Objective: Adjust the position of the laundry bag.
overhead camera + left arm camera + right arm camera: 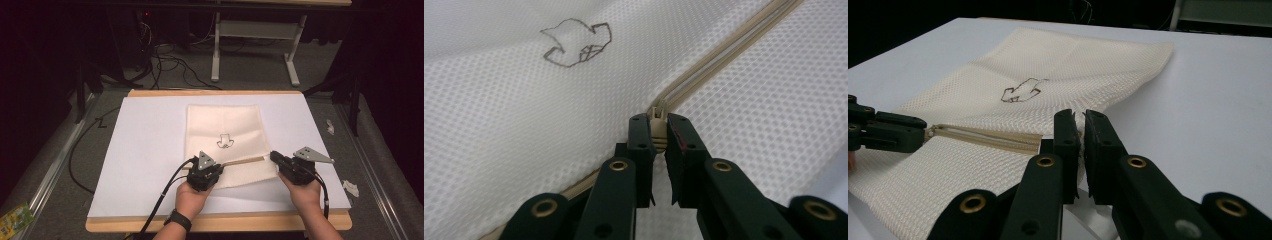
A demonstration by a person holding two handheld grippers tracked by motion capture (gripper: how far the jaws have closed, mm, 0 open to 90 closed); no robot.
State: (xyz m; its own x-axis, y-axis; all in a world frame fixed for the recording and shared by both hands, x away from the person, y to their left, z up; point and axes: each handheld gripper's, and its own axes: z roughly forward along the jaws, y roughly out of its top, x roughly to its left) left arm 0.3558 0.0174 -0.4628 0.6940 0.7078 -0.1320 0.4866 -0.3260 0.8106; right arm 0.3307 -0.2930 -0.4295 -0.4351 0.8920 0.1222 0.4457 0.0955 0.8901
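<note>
The cream mesh bag (225, 142) lies flat on the white bench (145, 150). The left claw (658, 131) is clenched on the zipper pull (657, 131) between its tips, and the right claw (1081, 131) pinches the bag's edge at the zipper's (993, 138) far end.

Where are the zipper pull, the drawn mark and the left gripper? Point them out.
zipper pull (657, 129), left gripper view, its beige body.
drawn mark (576, 43), left gripper view, its middle.
left gripper (204, 175), high view, between its fingertips.

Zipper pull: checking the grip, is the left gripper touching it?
Touching. The left gripper view shows the left gripper jaws pressed against both sides of the zipper pull.
</note>
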